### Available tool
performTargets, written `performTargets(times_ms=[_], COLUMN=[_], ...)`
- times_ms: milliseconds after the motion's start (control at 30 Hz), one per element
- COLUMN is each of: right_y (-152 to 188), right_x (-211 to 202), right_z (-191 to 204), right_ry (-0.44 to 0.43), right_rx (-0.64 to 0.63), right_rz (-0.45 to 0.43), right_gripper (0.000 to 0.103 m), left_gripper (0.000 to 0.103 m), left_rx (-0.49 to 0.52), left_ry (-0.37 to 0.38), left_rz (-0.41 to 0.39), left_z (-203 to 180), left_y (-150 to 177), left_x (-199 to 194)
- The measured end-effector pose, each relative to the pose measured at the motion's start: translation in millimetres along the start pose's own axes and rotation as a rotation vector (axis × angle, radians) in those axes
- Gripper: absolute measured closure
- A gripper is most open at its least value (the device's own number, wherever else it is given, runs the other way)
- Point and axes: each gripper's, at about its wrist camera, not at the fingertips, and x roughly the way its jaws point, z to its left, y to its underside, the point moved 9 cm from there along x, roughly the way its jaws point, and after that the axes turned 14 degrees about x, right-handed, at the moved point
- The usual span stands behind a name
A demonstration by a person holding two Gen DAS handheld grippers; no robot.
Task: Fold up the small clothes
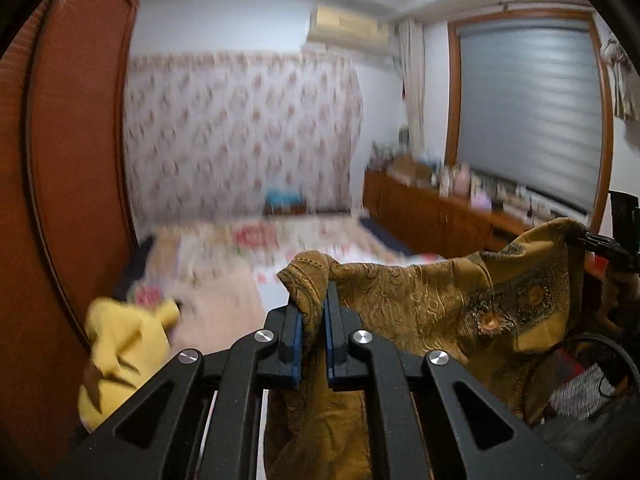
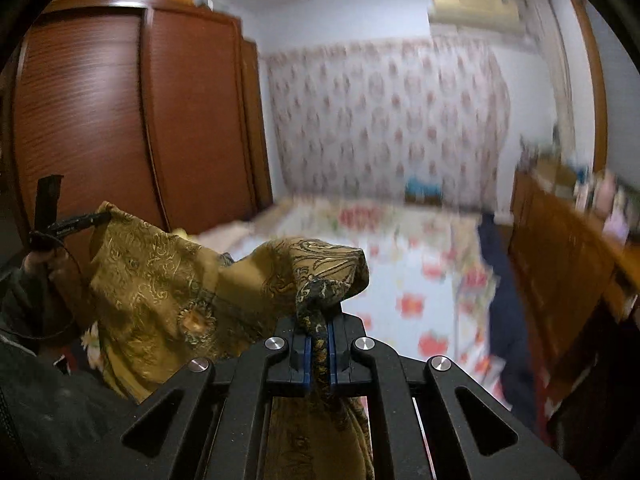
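The patterned golden cloth [image 1: 420, 296] is held stretched in the air above the bed [image 1: 248, 248], 1 corner pinched in the left gripper [image 1: 314, 320], 1 in the right gripper [image 2: 319, 332]. No fold is made; all folding is judged to remain.

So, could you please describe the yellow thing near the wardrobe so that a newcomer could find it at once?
Start at the tall brown wardrobe on the left of the left wrist view. At its foot, on the near corner of the floral bed, lies a yellow plush toy. It is plain bright yellow, unlike the ochre patterned cloth held up in the tongs.
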Motion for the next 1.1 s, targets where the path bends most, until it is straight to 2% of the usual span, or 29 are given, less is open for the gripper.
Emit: performTargets(times_ms=[167,333,433,500,600,700,800,933,1100], right_y=[-70.3,-131.5,-155.2,-167.0,-165.9,-153.0,-127.8,-79.2,-36.9], right_x=[-50.4,-91.1,-102.5,-96.1,-59.3,11.9,83.1,179.8,268.4], right_z=[31.0,47.2,45.7,37.7,26.5,16.3,-15.0,-62.9,-103.7], right_ry=[-0.009,0.000,0.007,0.024,0.064,0.084,0.115,0.164,0.211], right_rx=[-0.101,-0.167,-0.171,-0.163,-0.149,-0.113,-0.077,-0.031,0.037], right_rz=[-0.141,-0.238,-0.269,-0.266,-0.223,-0.127,-0.024,0.114,0.252], right_gripper=[0.098,0.098,0.098,0.098,0.098,0.098,0.098,0.098,0.098], left_gripper=[0.094,0.094,0.094,0.094,0.094,0.094,0.094,0.094,0.094], left_rx=[0.016,0.036,0.036,0.036,0.038,0.027,0.013,0.020,0.013], left_ry=[-0.056,-0.097,-0.114,-0.123,-0.145,-0.146,-0.131,-0.102,-0.076], left_rz=[-0.132,-0.233,-0.253,-0.249,-0.199,-0.114,-0.009,0.155,0.289], left_z=[18.1,39.4,53.1,61.8,73.7,79.8,88.4,89.0,80.0], left_y=[-60.3,-114.3,-130.5,-136.5,-133.5,-113.0,-78.8,-17.6,29.3], left_x=[-41.4,-71.1,-71.0,-60.2,-20.2,40.3,118.2,226.8,305.5])
